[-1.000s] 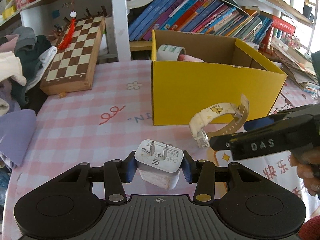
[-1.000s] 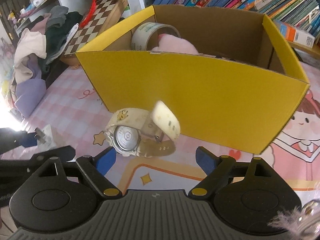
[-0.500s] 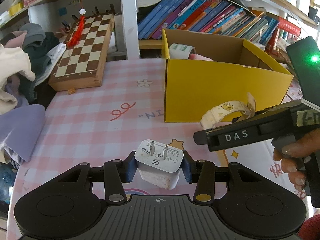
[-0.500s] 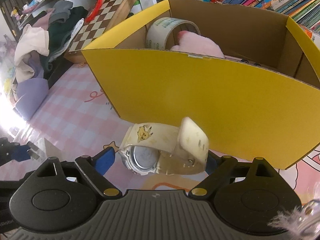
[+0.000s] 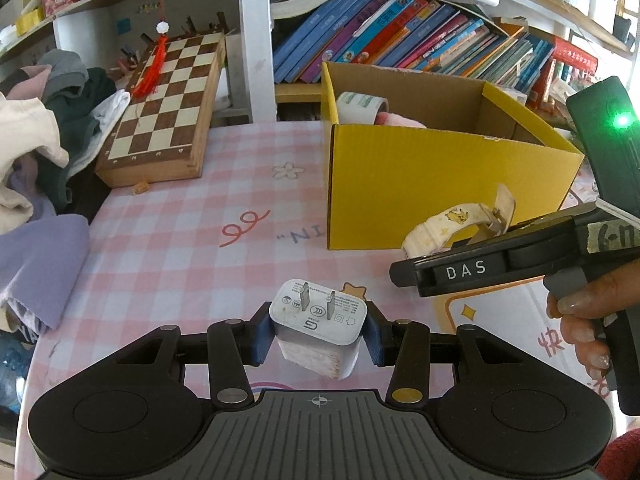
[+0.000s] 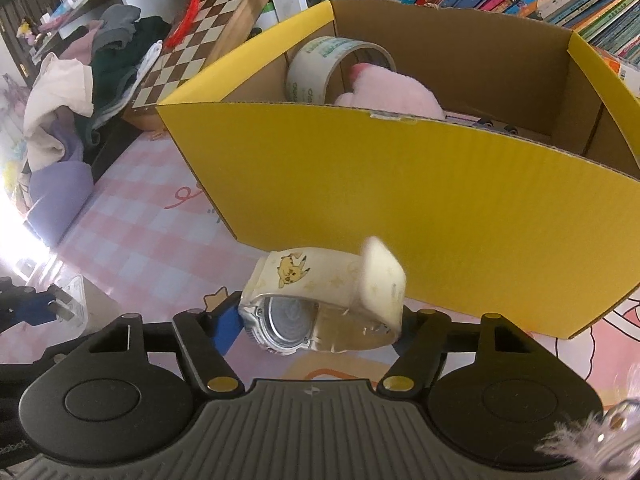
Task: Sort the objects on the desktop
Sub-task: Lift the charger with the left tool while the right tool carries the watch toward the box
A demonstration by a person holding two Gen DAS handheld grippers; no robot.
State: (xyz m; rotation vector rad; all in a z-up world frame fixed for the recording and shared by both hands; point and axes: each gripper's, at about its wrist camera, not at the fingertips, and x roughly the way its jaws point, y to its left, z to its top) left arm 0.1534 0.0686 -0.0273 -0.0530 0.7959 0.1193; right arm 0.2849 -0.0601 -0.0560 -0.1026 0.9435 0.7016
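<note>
Watch (image 6: 320,312), strap lying crosswise between the closed right tongs (image 6: 316,326), hangs just before the yellow box (image 6: 400,200), nearer than the charger (image 5: 318,326) clamped in the left tongs (image 5: 318,334).

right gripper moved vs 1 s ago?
Yes. The right gripper closed on the watch and lifted, looking further over the yellow box's rim.

The left wrist view looks forward from low over the table (image 5: 168,240), with the yellow box (image 5: 420,184) far right. The right wrist view looks down at this box (image 6: 400,208) from much nearer. Both share it and the chessboard (image 5: 164,108).
</note>
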